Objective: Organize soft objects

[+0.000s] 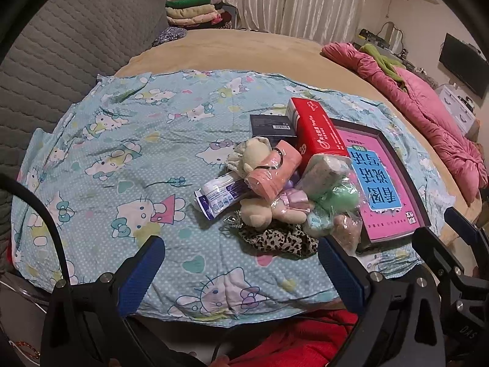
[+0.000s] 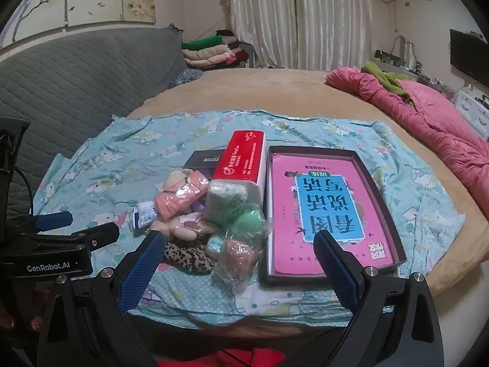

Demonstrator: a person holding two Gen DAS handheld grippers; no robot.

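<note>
A heap of soft things lies on the blue cartoon-cat cloth [image 1: 128, 140]: a beige plush bear [image 1: 258, 214], a wrapped pink towel roll [image 1: 273, 171], a leopard-print fabric piece [image 1: 281, 241], a green sponge in a plastic bag [image 1: 339, 195] and a white and purple pouch [image 1: 218, 195]. My left gripper [image 1: 241, 263] hovers open in front of the heap, near the leopard fabric. My right gripper [image 2: 241, 260] is open too, with the bagged sponges [image 2: 241, 244] and leopard fabric [image 2: 189, 257] just beyond its fingers. Neither holds anything.
A dark tray holding a pink book [image 2: 324, 208] lies right of the heap, a red box [image 2: 244, 159] and a black box [image 2: 203, 162] behind it. A crumpled pink quilt [image 2: 428, 122] lies far right, a grey quilted headboard [image 2: 76, 73] left, folded clothes [image 2: 211, 50] at the back.
</note>
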